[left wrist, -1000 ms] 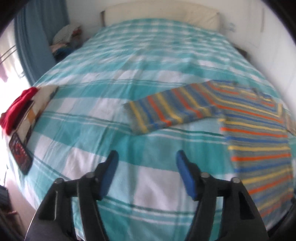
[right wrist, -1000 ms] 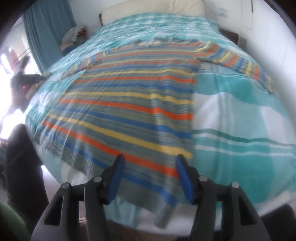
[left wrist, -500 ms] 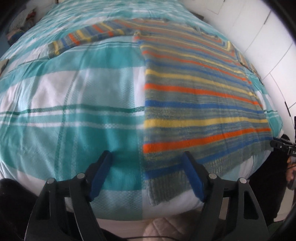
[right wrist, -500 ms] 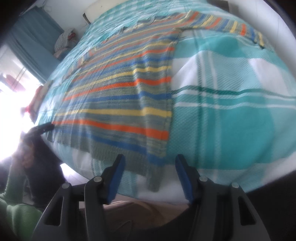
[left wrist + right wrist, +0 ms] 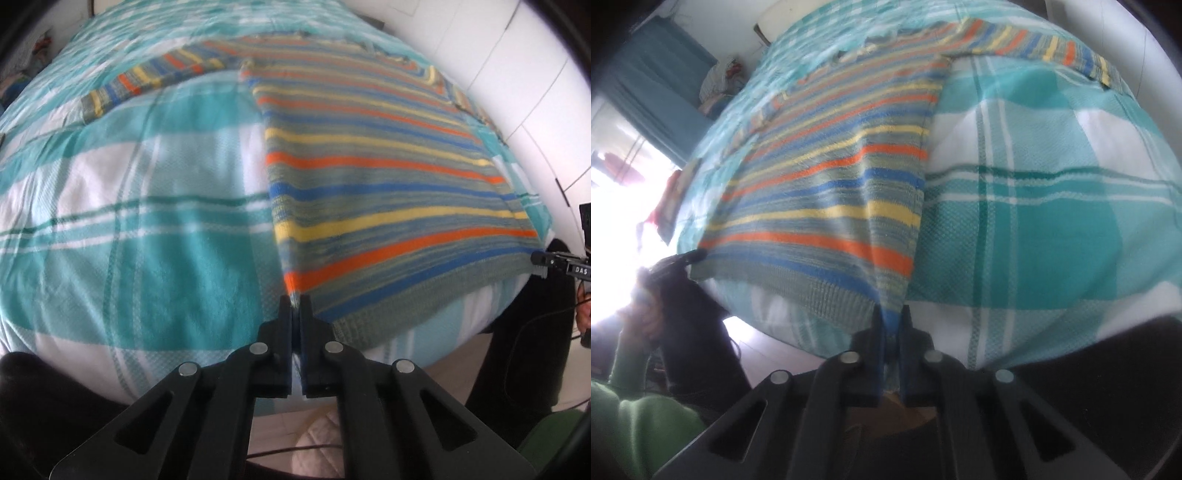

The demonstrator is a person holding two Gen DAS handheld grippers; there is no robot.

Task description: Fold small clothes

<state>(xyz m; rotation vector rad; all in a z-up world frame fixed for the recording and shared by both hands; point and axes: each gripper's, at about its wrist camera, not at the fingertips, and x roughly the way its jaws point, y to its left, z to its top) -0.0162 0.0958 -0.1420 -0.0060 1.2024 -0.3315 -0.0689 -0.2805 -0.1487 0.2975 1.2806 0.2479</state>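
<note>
Both grippers have gone from hovering with spread fingers to pinching the sweater's hem: the left gripper has its fingers pressed together on the hem corner at the sweater's left side seam, and the right gripper is clamped the same way on the corner at the opposite seam, a bit of blue-and-grey knit showing between its pads. From those two pinch points the sweater runs away across the bed, lying flat with its hem hanging just over the bed's near edge, the body beyond that, and both sleeves stretched out sideways near the far neckline; one sleeve angles toward the bed's far side. The step in hand looks like the opening grasp for a fold, with no fold made yet. Next, both corners likely need lifting together and carrying toward the shoulders, level and evenly paced, so the knit doubles over without skewing or dragging the sleeves.
</note>
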